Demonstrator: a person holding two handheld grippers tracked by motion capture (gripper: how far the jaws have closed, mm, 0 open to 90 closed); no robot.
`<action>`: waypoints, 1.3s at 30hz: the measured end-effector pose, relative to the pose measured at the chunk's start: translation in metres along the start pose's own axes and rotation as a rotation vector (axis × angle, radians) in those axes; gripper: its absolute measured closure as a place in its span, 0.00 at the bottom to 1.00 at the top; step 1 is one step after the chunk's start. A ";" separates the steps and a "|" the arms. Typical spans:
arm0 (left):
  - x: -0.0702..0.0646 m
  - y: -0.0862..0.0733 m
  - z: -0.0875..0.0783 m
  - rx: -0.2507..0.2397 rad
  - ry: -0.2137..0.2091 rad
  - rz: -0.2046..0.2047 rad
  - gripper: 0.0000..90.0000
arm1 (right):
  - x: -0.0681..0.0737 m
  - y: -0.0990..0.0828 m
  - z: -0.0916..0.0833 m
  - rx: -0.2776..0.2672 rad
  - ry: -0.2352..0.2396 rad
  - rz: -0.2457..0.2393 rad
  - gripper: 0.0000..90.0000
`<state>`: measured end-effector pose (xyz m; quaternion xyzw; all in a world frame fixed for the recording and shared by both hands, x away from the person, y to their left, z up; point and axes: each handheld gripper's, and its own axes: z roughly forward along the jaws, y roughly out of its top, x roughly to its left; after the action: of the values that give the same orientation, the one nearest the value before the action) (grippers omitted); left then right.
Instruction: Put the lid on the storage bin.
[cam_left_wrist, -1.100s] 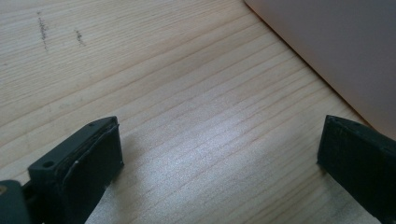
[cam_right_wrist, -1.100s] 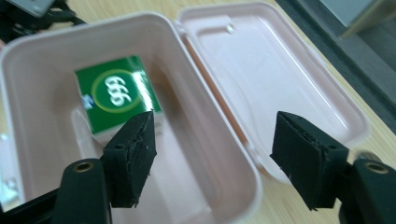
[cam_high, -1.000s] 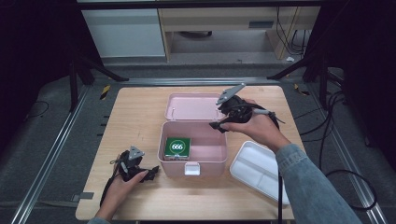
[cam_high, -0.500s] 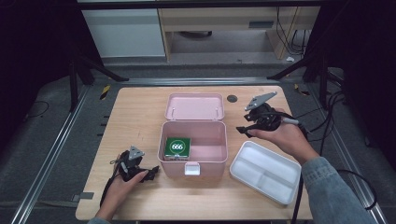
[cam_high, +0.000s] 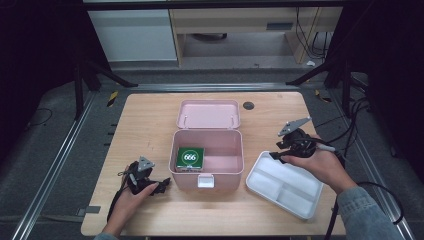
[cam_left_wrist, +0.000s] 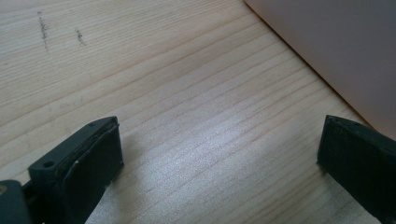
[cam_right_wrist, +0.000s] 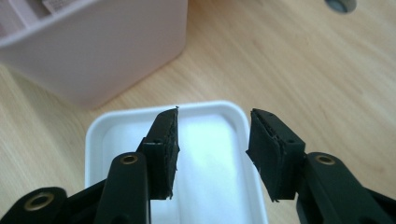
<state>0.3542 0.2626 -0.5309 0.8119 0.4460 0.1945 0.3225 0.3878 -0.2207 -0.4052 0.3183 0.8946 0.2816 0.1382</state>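
A pink box (cam_high: 207, 172) stands open mid-table with its lid (cam_high: 208, 114) laid back behind it. Inside at its left lies a green pack marked 666 (cam_high: 189, 157). My left gripper (cam_high: 161, 185) rests on the wood left of the box, jaws wide open and empty. In the left gripper view (cam_left_wrist: 219, 158) the box wall (cam_left_wrist: 336, 46) is at upper right. My right gripper (cam_high: 275, 156) hovers over the near-left corner of a white divided tray (cam_high: 285, 182). Its jaws (cam_right_wrist: 212, 149) have just been closing and stand part open with nothing between them above the tray (cam_right_wrist: 210, 186).
A dark round grommet (cam_high: 248, 105) sits in the tabletop behind the lid. Cables trail off the table's right side near my right forearm (cam_high: 350, 200). Bare wood (cam_high: 145, 125) lies left of the box.
My right gripper has moved from above the pink lid to the right and down over the white tray, and its jaws have narrowed. The left hand has stayed put.
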 end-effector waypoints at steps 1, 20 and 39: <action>0.000 0.000 0.000 0.002 0.000 0.001 0.00 | 0.000 -0.004 0.000 0.007 0.001 0.004 0.60; 0.000 0.000 0.000 0.001 0.001 0.000 0.00 | 0.012 -0.054 0.015 0.068 0.078 0.033 0.78; 0.000 0.000 0.000 0.001 0.001 0.002 0.00 | 0.013 -0.059 0.048 0.212 0.104 0.000 0.81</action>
<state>0.3542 0.2628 -0.5308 0.8125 0.4456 0.1951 0.3214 0.3694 -0.2304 -0.4794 0.3160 0.9253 0.2016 0.0571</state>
